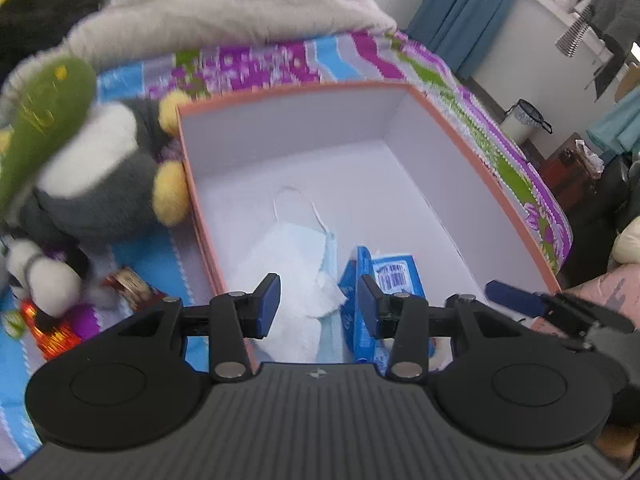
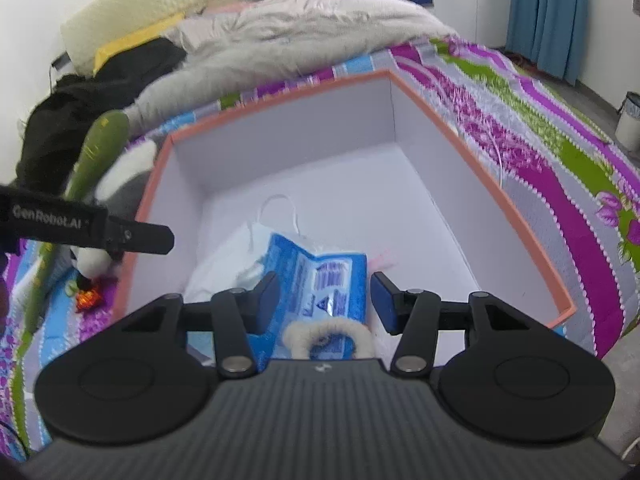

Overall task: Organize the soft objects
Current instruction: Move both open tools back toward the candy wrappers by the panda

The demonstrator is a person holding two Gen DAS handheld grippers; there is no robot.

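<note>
A blue tissue pack [image 2: 316, 280] is lying in the near end of the orange-rimmed box [image 2: 492, 184], resting partly on a pale face mask [image 1: 296, 252]. The right gripper [image 2: 324, 300] is hovering over the pack with its jaws spread wide, gripping nothing. The left gripper [image 1: 318, 304] is likewise gaping empty above the mask. Outside the box's left wall, a grey plush penguin [image 1: 100, 184] is sitting on the striped bedspread [image 2: 560, 168].
</note>
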